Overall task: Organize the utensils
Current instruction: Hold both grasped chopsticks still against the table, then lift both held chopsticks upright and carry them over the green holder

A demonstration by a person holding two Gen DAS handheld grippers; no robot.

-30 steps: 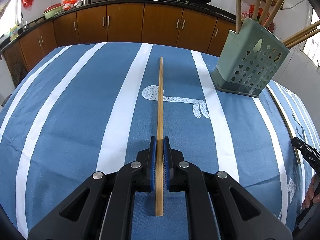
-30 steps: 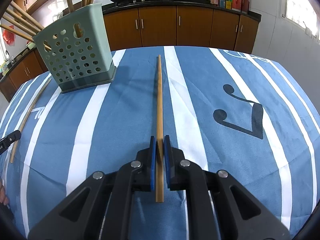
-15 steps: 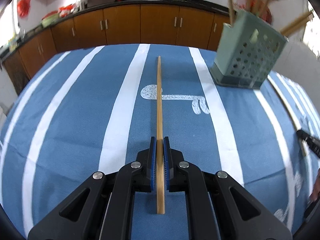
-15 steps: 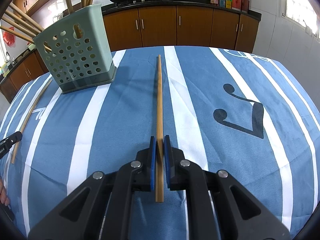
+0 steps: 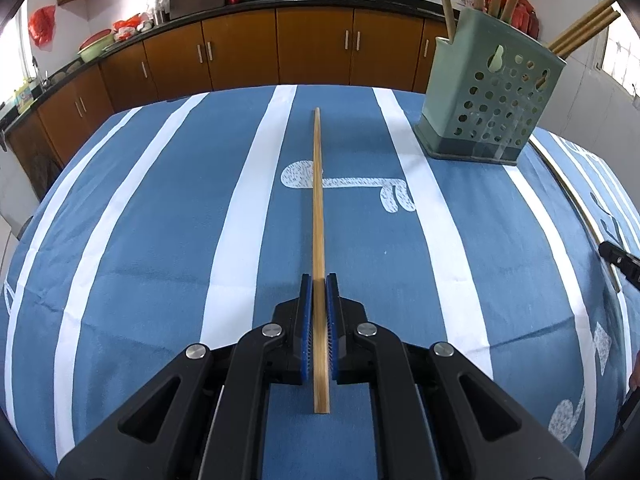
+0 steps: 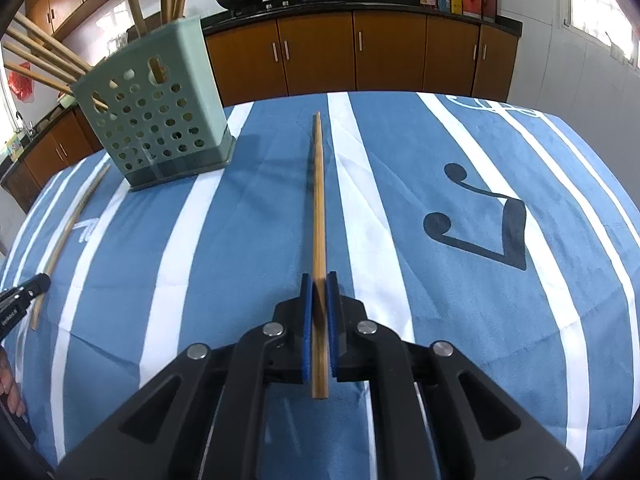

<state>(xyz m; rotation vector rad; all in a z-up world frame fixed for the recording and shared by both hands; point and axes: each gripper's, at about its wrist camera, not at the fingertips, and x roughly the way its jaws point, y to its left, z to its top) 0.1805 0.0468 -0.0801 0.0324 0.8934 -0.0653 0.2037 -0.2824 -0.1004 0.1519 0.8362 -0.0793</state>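
I have a chopstick (image 5: 319, 248) clamped in my left fingers (image 5: 319, 280) and another chopstick (image 6: 318, 240) in my right fingers (image 6: 319, 278), each pointing straight ahead along the fingers. The holder (image 5: 490, 108) stands far right of the left stick and far left of the right one — neither clearly nearer. A loose stick (image 6: 66, 232) lies on the worktop (image 6: 460, 300); the holder's inside is hidden.

Each matte black plastic tool (image 5: 319, 284) (image 6: 319, 282) has angular arms, round silver screws and blue ribbed pads (image 5: 306, 320).
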